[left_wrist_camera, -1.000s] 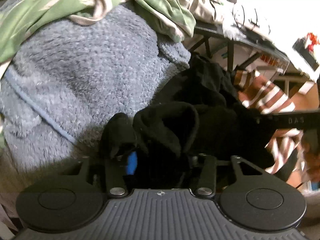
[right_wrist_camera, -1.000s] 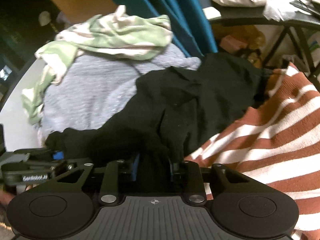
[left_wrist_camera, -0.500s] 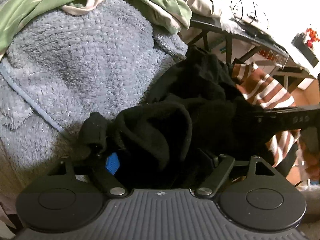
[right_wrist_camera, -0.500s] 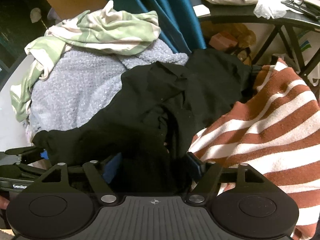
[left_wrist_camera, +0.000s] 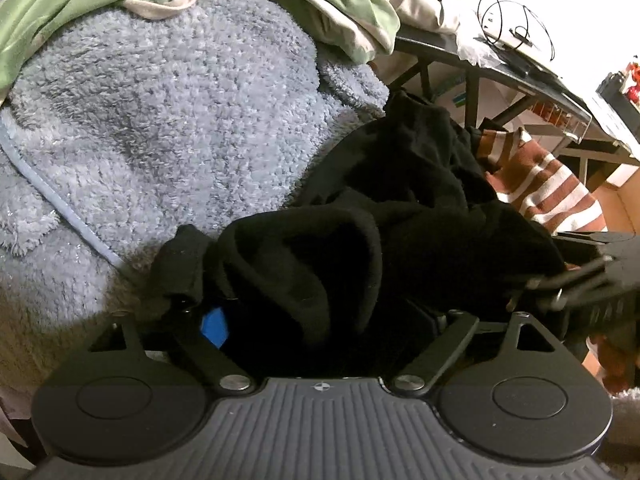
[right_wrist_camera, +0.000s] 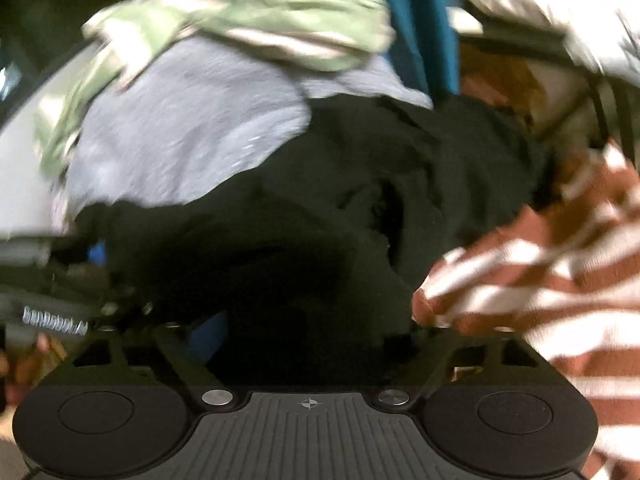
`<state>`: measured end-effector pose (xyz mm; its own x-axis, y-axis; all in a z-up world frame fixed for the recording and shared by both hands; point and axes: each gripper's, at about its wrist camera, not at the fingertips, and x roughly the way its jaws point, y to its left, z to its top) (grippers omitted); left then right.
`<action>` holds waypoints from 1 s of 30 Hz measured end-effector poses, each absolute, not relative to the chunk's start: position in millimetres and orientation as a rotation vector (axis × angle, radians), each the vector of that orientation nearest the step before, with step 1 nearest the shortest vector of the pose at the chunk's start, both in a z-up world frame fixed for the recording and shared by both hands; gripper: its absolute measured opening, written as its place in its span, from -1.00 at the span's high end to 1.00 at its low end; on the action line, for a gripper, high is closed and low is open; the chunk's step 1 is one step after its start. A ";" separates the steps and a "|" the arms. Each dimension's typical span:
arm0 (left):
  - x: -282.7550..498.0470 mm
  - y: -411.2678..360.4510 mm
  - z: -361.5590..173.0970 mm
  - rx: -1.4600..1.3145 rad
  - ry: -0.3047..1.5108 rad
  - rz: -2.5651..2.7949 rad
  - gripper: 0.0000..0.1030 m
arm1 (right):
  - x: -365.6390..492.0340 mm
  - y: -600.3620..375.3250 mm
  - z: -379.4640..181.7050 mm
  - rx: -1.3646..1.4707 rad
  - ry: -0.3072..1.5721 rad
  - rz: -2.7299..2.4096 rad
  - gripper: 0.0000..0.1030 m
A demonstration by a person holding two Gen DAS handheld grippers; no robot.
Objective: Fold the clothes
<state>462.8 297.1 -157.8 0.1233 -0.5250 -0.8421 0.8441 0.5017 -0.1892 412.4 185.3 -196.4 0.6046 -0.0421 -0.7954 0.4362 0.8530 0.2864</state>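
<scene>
The left hand-held gripper (left_wrist_camera: 320, 320) has its jaws spread wide, with a bunched fold of the black garment (left_wrist_camera: 400, 200) lying loose between them, and the right hand-held gripper (right_wrist_camera: 308, 332) is also spread wide with the same black cloth filling the gap. The garment lies on the pile, its edge resting against the fluffy grey-blue robe (left_wrist_camera: 160, 100) on one side and the brown-and-white striped sweater (right_wrist_camera: 540, 280) on the other, so there is little free room. A green patterned cloth (right_wrist_camera: 260, 24) lies on top of the robe, a dark desk (left_wrist_camera: 500, 72) stands behind, and the blurred white writing on the left gripper's body in the right wrist view cannot be read surely.
</scene>
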 end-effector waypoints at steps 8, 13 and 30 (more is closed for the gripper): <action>462.8 297.9 -158.9 0.370 1.028 -1.034 -0.78 | 402.2 185.4 -188.8 0.452 0.881 -0.303 0.06; 461.8 294.6 -161.3 0.381 1.034 -1.043 -0.94 | 399.4 186.0 -186.8 0.452 0.882 -0.330 -0.18; 469.5 296.9 -163.3 0.355 1.048 -1.033 -0.51 | 414.4 186.2 -198.6 0.348 0.873 -0.271 0.06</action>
